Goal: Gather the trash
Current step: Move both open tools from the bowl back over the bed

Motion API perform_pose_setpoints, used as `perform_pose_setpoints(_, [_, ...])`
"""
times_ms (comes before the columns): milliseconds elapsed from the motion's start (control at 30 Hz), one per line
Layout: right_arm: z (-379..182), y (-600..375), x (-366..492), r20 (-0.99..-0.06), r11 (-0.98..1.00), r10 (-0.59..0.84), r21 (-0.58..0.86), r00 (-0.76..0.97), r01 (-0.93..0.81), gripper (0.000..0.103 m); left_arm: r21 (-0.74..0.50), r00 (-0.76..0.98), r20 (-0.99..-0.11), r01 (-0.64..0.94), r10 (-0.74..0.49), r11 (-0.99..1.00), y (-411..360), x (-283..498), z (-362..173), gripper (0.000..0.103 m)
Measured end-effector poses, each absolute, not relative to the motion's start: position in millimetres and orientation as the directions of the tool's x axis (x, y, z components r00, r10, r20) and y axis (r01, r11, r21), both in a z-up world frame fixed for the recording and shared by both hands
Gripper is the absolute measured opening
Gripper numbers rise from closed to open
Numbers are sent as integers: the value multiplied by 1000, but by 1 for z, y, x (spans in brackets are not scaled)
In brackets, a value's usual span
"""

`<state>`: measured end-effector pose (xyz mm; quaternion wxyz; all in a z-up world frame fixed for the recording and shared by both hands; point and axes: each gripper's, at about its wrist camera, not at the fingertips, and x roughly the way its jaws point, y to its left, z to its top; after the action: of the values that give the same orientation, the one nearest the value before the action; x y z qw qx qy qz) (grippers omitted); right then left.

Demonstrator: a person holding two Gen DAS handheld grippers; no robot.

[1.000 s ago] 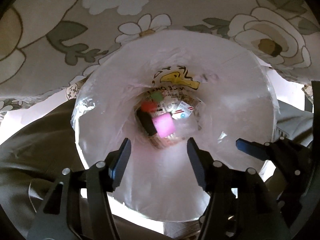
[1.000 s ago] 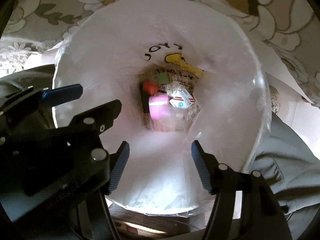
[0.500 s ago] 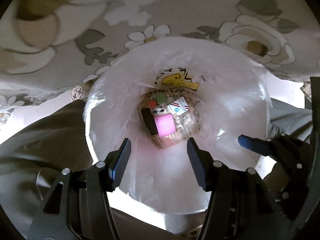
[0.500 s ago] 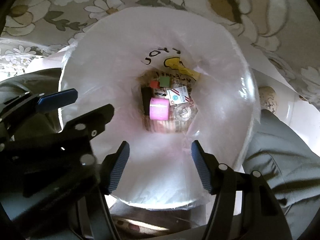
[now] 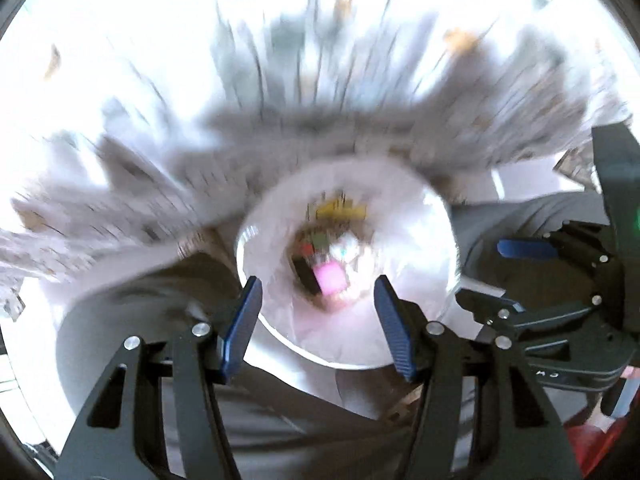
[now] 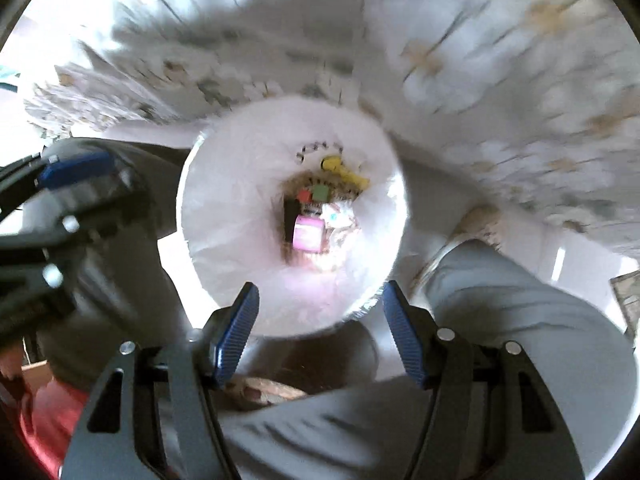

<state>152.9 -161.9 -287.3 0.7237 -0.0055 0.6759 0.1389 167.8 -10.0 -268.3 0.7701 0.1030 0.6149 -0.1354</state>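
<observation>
- Left wrist view: the left tool [image 5: 318, 312] pointed steeply down over the white-lined trash bin [image 5: 420, 216], its two blue-padded fingers [image 5: 242, 326] standing part-way apart with nothing between them; the pads touched nothing.
- The bin's round mouth lay below and between the fingers, well apart from them. At its bottom sat the collected trash: a pink block [image 5: 329, 278], a dark piece just to its left, small red and green bits above it, and a crumpled wrapper to its right. A yellow print [image 5: 340, 211] showed on the liner's far wall.
- The right tool [image 5: 532, 276] was in view at the right edge, beside the bin, its blue pad aimed toward the rim; from here I could not tell its gap.
- The flowered cloth [image 5: 320, 112] beyond the bin was streaked with motion blur.
- Right wrist view: the right tool [image 6: 320, 326] also pointed nearly straight down, its fingers [image 6: 236, 334] half spread and empty, framing the near rim of the bin [image 6: 224, 216] from above without contact.
- The pink block [image 6: 307, 234] lay in the middle of the bin floor, the red and green bits just above it.
- The left tool [image 6: 72, 184] hung blurred at the left, beside the bin.
- Grey trouser legs [image 6: 500, 308] flanked the bin.
</observation>
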Motion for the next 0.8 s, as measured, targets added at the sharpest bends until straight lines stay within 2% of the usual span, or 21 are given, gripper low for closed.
perform_pose_setpoints(167, [-225,-181,147,-960,963,200,156,194,-222,67,31,365,-926,333,-99,942,-14,168,-204,59])
perform_pose_setpoints(367, [-149,-207,157,-904,970,194,118,380,-214,69,1,473,-868,307,-151,952,-18,190,-138,59])
perform_pose_setpoints(633, [-77,-227,183,-825,977,163,58,541,-206,72,-20,569,-803,269,-176,963,-27,225,-81,65])
perform_pose_setpoints(800, [-43,-242,211,-773,982,171,84,611,-169,78,-83,584,-785,232,-207,969,-28,258,-66,69])
